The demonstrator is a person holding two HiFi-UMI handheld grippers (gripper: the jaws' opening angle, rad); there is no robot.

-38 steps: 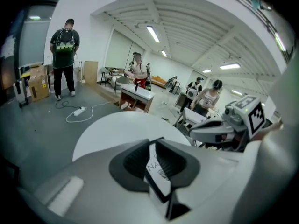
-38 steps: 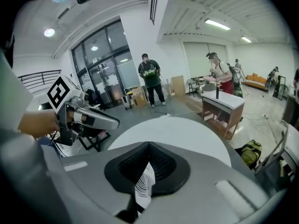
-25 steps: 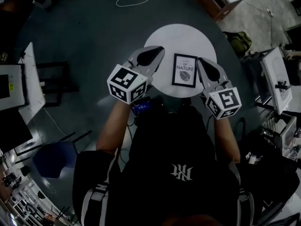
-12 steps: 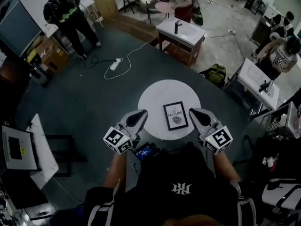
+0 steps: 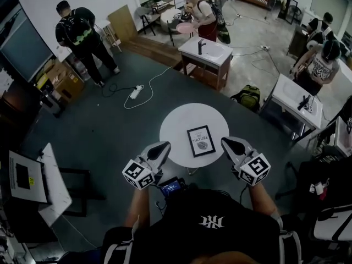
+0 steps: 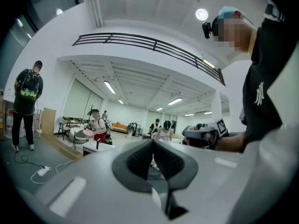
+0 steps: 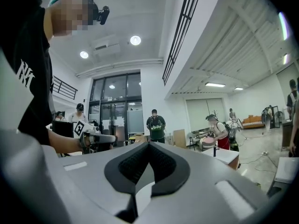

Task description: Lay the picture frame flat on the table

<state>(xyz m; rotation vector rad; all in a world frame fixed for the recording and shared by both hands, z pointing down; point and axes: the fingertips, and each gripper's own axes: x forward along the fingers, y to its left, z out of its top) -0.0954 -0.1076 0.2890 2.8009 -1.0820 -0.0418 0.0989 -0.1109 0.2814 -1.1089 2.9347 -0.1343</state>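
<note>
The black picture frame (image 5: 200, 141) with a white print lies flat face up on the small round white table (image 5: 181, 122). My left gripper (image 5: 161, 148) is held at the table's near left edge, shut and empty. Level with it, my right gripper (image 5: 229, 144) is off the table's near right edge, also shut with nothing in it. Both stand clear of the frame. In the left gripper view the left gripper (image 6: 153, 142) points out into the room, jaws closed together. The right gripper (image 7: 148, 144) does the same in its own view. Neither gripper view shows the frame.
A white sink table (image 5: 206, 51) stands beyond the round table, with a person (image 5: 201, 15) behind it. Another person (image 5: 80, 34) stands at the far left. A power strip (image 5: 135, 91) and cable lie on the dark floor. A green bag (image 5: 248, 98) and a white desk (image 5: 291, 95) are at the right.
Both grippers have drawn back from beside the frame to the table's near edge. The head view has risen, so the table looks smaller and more of the room shows.
</note>
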